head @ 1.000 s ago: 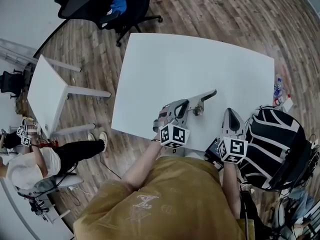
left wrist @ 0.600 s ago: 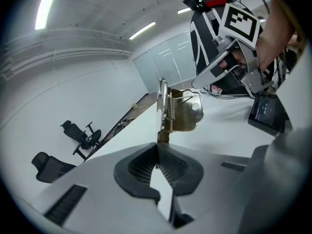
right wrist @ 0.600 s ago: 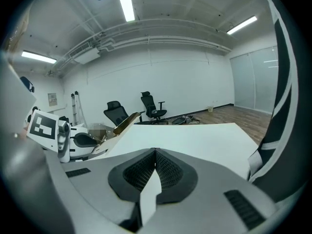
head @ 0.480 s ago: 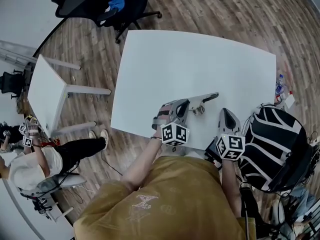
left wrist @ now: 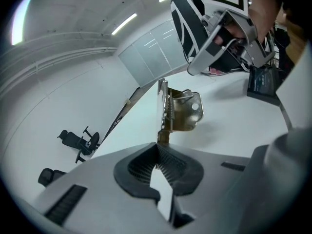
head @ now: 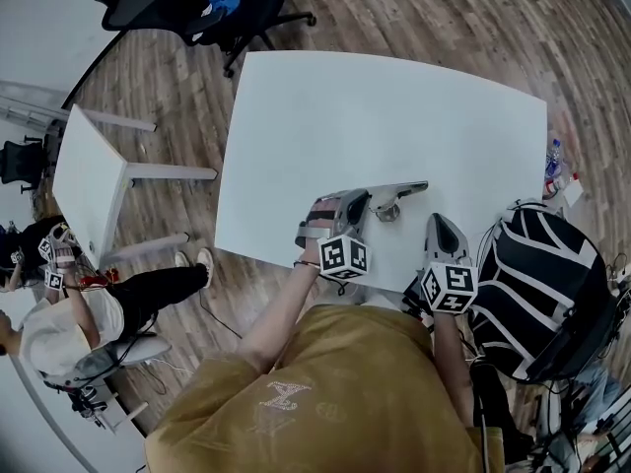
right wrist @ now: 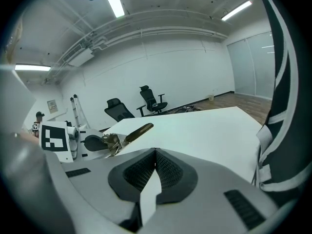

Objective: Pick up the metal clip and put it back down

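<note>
My left gripper (left wrist: 159,150) is clenched on the tail of the metal clip (left wrist: 180,110), which hangs low over the desk (head: 394,106) by its near edge; I cannot tell whether it touches. I'd ease it flat onto the surface before letting go. My right gripper (right wrist: 155,155) is closed on nothing, just beside it. A black-and-white striped bag (head: 537,274) crowds the near right corner.

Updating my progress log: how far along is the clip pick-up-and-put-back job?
Done: the left tongs are shut on one end of the metal clip. In hand: the clip hangs low over the white table; contact is unclear. Left: setting it down and letting go. The right tongs are shut, empty.
</note>
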Available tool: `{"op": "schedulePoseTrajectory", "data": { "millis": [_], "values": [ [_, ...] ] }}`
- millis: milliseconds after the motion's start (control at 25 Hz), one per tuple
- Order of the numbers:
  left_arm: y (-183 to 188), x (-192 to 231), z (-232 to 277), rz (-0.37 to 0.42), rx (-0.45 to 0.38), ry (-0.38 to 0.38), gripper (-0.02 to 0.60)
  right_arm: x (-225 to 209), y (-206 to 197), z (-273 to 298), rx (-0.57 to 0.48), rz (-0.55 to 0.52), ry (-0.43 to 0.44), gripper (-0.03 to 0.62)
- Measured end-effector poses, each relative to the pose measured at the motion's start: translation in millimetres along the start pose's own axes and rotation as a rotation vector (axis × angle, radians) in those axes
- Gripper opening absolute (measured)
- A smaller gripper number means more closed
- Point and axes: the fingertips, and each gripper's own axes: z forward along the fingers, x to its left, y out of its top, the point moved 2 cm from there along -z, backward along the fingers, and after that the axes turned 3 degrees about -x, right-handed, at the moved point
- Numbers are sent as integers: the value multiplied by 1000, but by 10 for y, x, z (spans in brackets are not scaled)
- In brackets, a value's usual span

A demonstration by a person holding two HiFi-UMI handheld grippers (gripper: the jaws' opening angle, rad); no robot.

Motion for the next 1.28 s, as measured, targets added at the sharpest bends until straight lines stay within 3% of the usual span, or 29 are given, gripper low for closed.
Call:
{"op": "schedulePoseTrajectory", "data": {
  "millis": [800, 1000, 1280],
  "values": [
    [-159, -210, 162, 271, 97, -23, 8, -59, -127, 8, 38, 15, 4, 8],
    [-190, -226, 185, 292, 117, -35, 8, -68, -141, 7, 49, 7, 8, 8],
    [-259, -402, 234, 471, 180, -108, 8, -110, -158, 10, 58, 8, 7, 8]
  ]
}}
